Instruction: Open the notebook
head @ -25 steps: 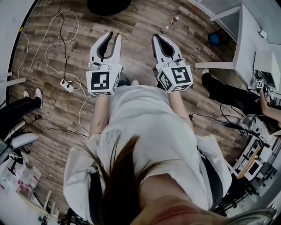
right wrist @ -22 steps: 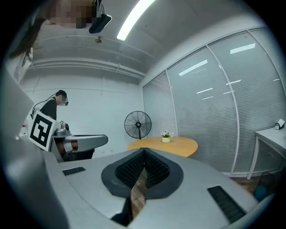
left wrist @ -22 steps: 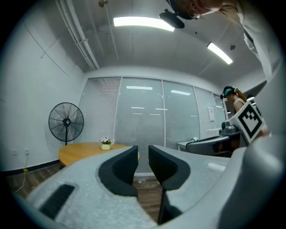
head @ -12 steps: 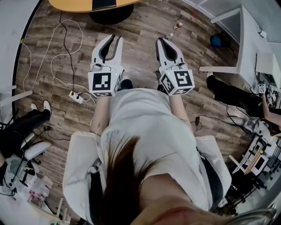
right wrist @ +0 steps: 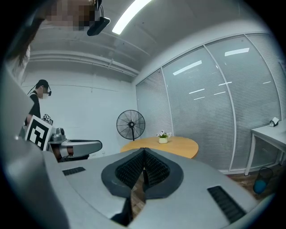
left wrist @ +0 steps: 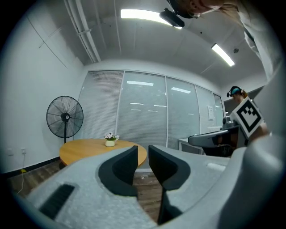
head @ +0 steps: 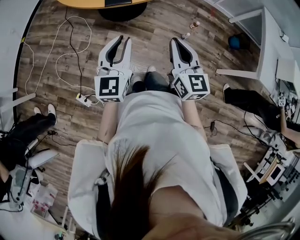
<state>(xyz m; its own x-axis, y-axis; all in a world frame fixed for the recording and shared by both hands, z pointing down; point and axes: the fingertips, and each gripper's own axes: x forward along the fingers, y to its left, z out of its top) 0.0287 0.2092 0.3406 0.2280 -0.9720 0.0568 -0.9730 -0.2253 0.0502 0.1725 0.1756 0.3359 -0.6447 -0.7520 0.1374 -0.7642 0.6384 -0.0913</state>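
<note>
A round wooden table shows at the top edge of the head view, with a dark flat thing on it that I cannot identify as the notebook. Both gripper views show the table ahead, carrying only a small flower pot. My left gripper is held level over the floor, jaws a little apart with nothing between them. My right gripper is beside it, its ribbed pads pressed together and empty.
A power strip with white cable lies on the wooden floor at left. Seated persons' legs show at left and right. A white desk, a blue ball and a standing fan are around.
Both grippers have been carried forward across the floor. The wooden table's edge has come into the top of the head view. Neither gripper's jaws have changed.
</note>
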